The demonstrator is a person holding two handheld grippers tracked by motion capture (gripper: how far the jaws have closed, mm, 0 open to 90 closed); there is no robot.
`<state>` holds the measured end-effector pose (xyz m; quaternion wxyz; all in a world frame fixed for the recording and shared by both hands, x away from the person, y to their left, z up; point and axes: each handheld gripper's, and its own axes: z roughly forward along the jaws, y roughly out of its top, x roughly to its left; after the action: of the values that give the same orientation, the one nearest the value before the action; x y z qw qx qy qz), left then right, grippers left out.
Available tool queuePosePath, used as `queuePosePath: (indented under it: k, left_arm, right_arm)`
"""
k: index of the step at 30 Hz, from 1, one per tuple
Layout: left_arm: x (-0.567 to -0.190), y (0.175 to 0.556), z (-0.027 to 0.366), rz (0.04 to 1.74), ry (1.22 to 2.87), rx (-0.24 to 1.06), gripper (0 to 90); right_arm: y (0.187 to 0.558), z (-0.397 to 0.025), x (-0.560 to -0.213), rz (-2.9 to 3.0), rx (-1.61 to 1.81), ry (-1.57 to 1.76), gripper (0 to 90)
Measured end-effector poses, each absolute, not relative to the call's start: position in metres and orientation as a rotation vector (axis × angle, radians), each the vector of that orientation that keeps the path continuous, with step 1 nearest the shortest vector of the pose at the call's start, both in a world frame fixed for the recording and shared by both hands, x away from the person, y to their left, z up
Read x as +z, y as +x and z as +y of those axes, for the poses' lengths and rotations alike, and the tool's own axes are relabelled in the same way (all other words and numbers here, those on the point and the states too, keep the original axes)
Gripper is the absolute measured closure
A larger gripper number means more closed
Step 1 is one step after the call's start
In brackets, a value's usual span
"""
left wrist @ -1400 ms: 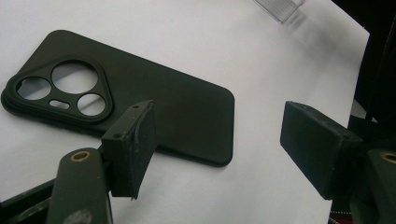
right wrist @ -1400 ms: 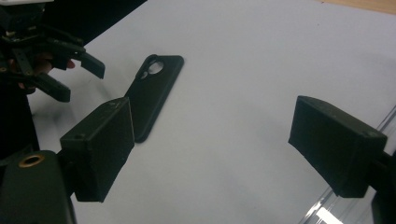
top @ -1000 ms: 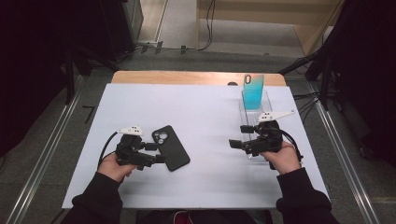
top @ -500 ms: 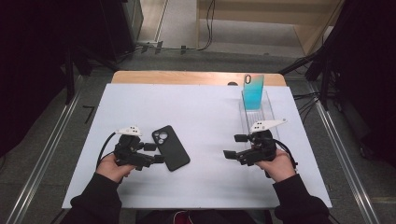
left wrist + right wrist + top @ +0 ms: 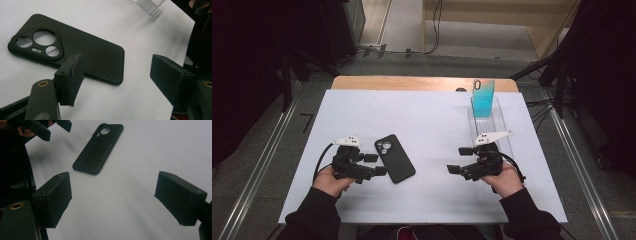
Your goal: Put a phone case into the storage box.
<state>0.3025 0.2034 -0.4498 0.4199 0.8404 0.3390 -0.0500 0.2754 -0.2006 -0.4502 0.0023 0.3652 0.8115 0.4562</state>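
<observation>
The left tool point(image 5: 374, 164) hovers with jaws spread wide, the black phone case point(image 5: 395, 158) lying flat on the white surface point(image 5: 432, 125) just beyond its jaws, while the right tool point(image 5: 460, 161), likewise gaping and empty, points toward that case from well apart.

Both tools, left point(image 5: 375, 164) and right point(image 5: 459, 160), jaws wide apart.
</observation>
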Motion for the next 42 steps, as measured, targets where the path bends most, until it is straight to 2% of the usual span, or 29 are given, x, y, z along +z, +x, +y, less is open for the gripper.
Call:
queuePosePath:
  k: [23,27,28,29,30,42]
  left_arm:
    - [-0.449,0.300,0.209,0.869,2.088,-0.102,27.2]
    - [-0.448,0.300,0.209,0.873,2.084,-0.102,27.2]
    - [-0.448,0.300,0.209,0.876,2.084,-0.104,27.2]
    - [-0.448,0.300,0.209,0.875,2.080,-0.104,27.2]
    - [-0.447,0.299,0.209,0.875,2.079,-0.100,27.2]
    - [-0.448,0.293,0.217,0.904,2.074,-0.081,27.2]
  right_arm:
    - [0.277,-0.172,-0.451,2.460,1.397,1.256,11.0]
    - [0.278,-0.165,-0.452,2.443,1.396,1.261,9.0]
    - [0.279,-0.164,-0.452,2.441,1.393,1.253,7.0]
    - [0.280,-0.162,-0.452,2.441,1.390,1.249,0.8]
    - [0.281,-0.161,-0.452,2.443,1.380,1.256,0.0]
    - [0.291,-0.143,-0.452,2.407,1.351,1.286,0.0]
